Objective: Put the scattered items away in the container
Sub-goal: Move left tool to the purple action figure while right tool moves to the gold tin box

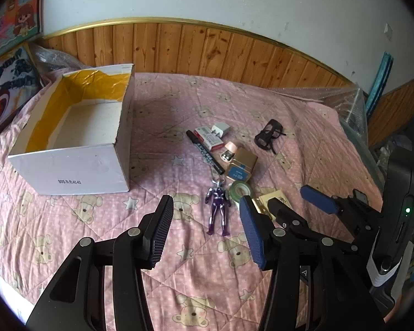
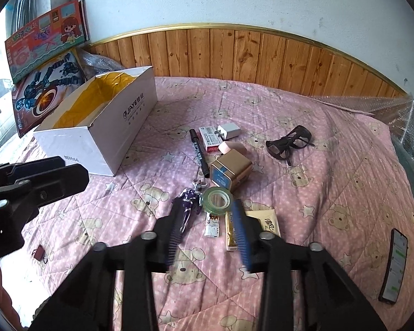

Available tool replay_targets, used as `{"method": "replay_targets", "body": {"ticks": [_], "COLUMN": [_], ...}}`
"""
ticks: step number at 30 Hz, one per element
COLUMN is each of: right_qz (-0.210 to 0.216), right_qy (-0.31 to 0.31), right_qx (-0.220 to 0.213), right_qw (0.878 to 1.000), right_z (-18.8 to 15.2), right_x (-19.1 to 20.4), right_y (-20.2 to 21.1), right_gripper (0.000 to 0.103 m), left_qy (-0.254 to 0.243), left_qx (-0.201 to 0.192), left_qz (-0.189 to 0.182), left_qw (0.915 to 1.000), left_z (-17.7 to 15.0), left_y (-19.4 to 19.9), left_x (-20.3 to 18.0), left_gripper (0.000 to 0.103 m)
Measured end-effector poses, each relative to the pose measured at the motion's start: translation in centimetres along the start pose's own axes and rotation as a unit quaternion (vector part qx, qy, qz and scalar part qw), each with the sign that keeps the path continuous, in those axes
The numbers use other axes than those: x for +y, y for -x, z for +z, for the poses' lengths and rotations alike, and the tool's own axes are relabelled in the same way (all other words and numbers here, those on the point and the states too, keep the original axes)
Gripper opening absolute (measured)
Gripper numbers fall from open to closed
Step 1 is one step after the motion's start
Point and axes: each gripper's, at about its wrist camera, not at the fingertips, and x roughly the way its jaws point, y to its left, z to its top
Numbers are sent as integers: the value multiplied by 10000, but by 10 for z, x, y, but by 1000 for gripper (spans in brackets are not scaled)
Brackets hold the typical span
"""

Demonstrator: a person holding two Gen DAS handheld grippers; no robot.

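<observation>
Both grippers are spread apart and hold nothing: the left gripper (image 1: 207, 229) hangs above the purple figure (image 1: 217, 207), the right gripper (image 2: 207, 229) above the tape roll (image 2: 217, 198). The box (image 1: 71, 171) stands empty at the left on the pink quilt (image 1: 303, 149). Only the right view shows a phone (image 2: 396, 264) and a binder clip (image 2: 40, 252).

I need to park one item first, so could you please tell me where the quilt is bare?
Bare quilt lies between the box and the marker, and right of the glasses towards the phone. It is crowded from the charger down to the tape.
</observation>
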Motion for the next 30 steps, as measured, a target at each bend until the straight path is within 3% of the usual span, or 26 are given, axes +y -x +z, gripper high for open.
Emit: {"method": "replay_targets", "body": {"ticks": [11,20,27,30], "right_qz": [197,430,370,318], "right_qy": [-301,-738,-1015,-904], "right_qx": [320,617,850,882], "right_qw": [9988,9944,9905,9915], "right_z": [-5,4,20,34], "right_x": [-12,-33,-60,-63], "right_y": [-30,-66,-102,-116], "right_gripper": [61,63,67,70], "left_qy": [52,-75,-227,131], "left_qx": [299,392,345,339], "left_qz": [248,884,1323,1057], "left_qw": [9992,9953,9903,9937], "left_z": [11,52,78,85], "left_y": [-33,-85,-126,-120], "left_x": [13,44,63,71], "left_gripper": [55,56,56,56]}}
